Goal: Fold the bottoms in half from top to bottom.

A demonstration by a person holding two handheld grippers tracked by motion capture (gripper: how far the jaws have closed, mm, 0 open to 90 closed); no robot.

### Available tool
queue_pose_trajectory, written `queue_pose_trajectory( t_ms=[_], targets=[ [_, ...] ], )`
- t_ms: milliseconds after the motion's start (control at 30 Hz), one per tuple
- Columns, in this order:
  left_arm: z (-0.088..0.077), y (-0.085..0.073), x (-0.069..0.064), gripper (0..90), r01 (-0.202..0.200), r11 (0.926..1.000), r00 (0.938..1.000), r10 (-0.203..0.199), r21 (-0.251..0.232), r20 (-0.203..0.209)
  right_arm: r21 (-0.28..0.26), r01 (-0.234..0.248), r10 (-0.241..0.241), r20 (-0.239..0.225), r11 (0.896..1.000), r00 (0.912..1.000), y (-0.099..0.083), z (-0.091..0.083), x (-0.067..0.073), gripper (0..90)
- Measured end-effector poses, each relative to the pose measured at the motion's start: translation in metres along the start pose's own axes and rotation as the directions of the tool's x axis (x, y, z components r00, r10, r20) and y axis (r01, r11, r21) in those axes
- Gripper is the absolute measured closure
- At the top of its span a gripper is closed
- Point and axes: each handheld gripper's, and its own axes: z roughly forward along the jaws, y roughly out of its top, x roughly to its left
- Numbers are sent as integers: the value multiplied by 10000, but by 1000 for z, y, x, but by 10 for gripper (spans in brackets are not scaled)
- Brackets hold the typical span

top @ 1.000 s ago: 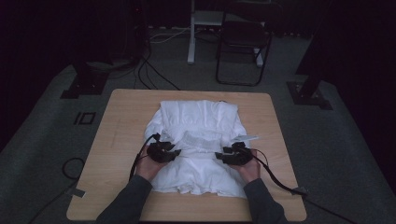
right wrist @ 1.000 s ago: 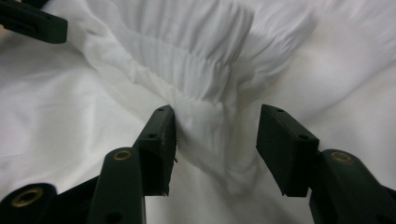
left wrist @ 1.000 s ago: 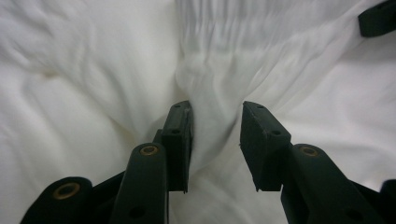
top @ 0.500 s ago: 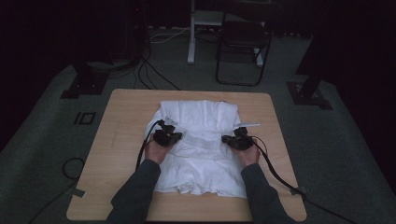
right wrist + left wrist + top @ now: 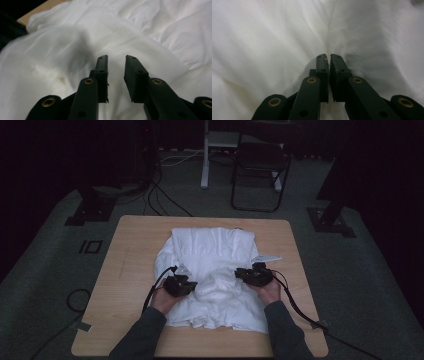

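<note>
White garment (image 5: 212, 270), a crumpled cloth with gathered pleats toward its far end, lies spread over the middle of the wooden table (image 5: 125, 285), reaching from near the 12 o'clock edge down almost to the 6 o'clock edge. A small bulge of fabric rises between the two hands near the cloth's centre.

At about 8 o'clock on the cloth, the left gripper (image 5: 186, 283) rests on the fabric, held in the person's left hand (image 5: 162, 300). In the left gripper view the left gripper (image 5: 328, 58) has its jaws almost together, with a thin slit between the pads, clenched after a short spell of closing and a slight easing; a pucker of white cloth converges just at the tips, but whether any fabric is pinched there I cannot tell.

At about 4 o'clock, the right gripper (image 5: 245, 273) sits on the cloth in the right hand (image 5: 269, 291). In the right gripper view the right gripper (image 5: 116, 60) shows a clear gap between its pads, released, its jaws having just been parting a little, with cloth lying beyond them and nothing pressed between.

A folding chair (image 5: 260, 165) stands on the floor beyond the table at 12 o'clock.
</note>
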Motion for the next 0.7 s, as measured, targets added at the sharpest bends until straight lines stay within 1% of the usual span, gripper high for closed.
queue_pose_trajectory(
  t_ms=[67, 133, 167, 200, 267, 300, 333, 367, 433, 500, 533, 600, 633, 667, 700],
  targets=[
    [-6, 0, -1, 828, 77, 9995, 10000, -75, -306, 61, -186, 40, -38, 133, 9998, 9999, 3, -5, 0, 704],
    [-10, 4, 0, 813, 216, 9976, 9997, -220, -653, -48, -236, 1, 3, 171, 9997, 9999, 6, -7, 1, 696],
    [-11, 6, 0, 809, 234, 9972, 9997, -239, -705, -72, -263, 46, -43, 113, 9996, 9999, 8, -7, 3, 692],
    [-10, 8, -1, 803, 279, 9970, 9996, -280, -727, -6, -242, 109, -108, 27, 9996, 9999, 9, -6, 6, 688],
    [-7, 8, -4, 794, 117, 9984, 9999, -116, -561, 26, -107, 285, -287, -177, 9995, 9994, 8, -3, 15, 683],
    [-7, 8, -4, 792, 117, 9984, 9999, -116, -561, 26, -107, 285, -287, -177, 9995, 9994, 8, -3, 15, 683],
    [-1, 5, -11, 792, -59, 9996, 10000, 58, -273, -14, -24, 335, -336, -276, 9994, 9991, 6, -1, 19, 683],
    [1, 3, -12, 793, -98, 9998, 9999, 97, -151, -51, 403, 522, -496, -622, 9978, 9968, -5, 7, 32, 689],
    [6, -2, -14, 793, -75, 9999, 9999, 76, 127, -107, 964, 810, -741, -731, 9920, 9946, -19, 14, 41, 699],
    [9, -5, -13, 793, 120, 9994, 9999, -120, 316, -13, 1594, 1108, -1031, -555, 9810, 9931, -32, 22, 46, 712],
    [9, -5, -13, 792, 155, 9994, 9999, -155, 315, 5, 1797, 1170, -1101, -481, 9767, 9928, -37, 24, 47, 715],
    [6, -3, -13, 776, 86, 9998, 10000, -85, 162, -51, 1770, 1060, -987, -499, 9785, 9939, -38, 24, 46, 716],
    [3, 0, -13, 753, 49, 10000, 9998, -49, 29, -179, 1847, 1023, -940, -534, 9775, 9941, -35, 23, 46, 711],
    [1, 2, -13, 724, 21, 10000, 9996, -23, -53, -272, 1791, 1170, -1102, -475, 9769, 9928, -30, 21, 46, 694],
    [1, 2, -13, 711, 21, 10000, 9996, -23, -53, -272, 1791, 1170, -1102, -475, 9769, 9928, -30, 21, 46, 694]
  ],
)
